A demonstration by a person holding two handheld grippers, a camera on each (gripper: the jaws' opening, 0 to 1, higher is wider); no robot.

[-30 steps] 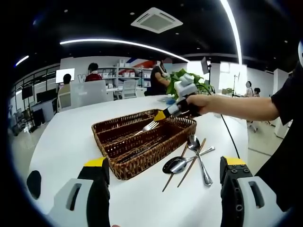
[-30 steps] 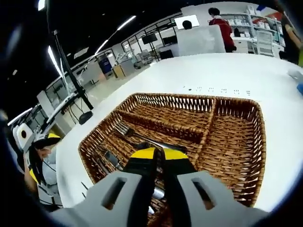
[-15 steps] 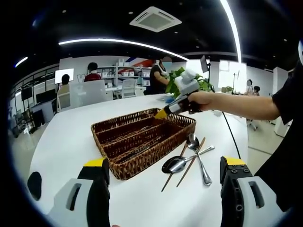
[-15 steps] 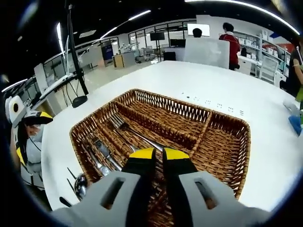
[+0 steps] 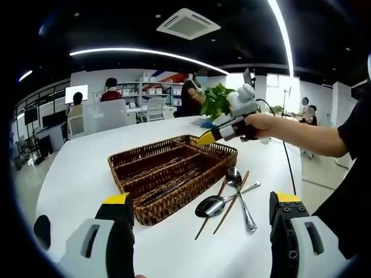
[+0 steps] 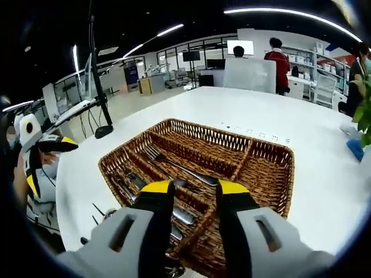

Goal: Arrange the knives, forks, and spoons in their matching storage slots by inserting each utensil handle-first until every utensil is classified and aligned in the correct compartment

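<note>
A brown wicker cutlery basket [image 5: 152,209] with long slots stands mid-table. In the right gripper view the basket [image 6: 262,148] holds a fork [image 6: 174,165] in a middle slot and several steel utensils [image 6: 128,180] in the slot beside it. Two spoons [image 5: 235,189] and brown chopsticks [image 5: 208,213] lie on the white table right of the basket. My right gripper [image 6: 195,186] hovers above the basket's end, open and holding nothing; in the left gripper view this right gripper [image 5: 207,138] is held by a hand over the far corner. My left gripper [image 5: 202,198] is low and near, wide open.
The white table [image 5: 81,168] stretches far to the left and behind the basket. A green plant [image 5: 217,99] stands beyond the basket. A blue object [image 6: 358,149] lies near the far table edge. People and desks fill the room behind.
The right gripper let go of the fork, which now lies in a basket slot. Its jaws have spread wider and it has drawn up and back. The left gripper stayed still.
</note>
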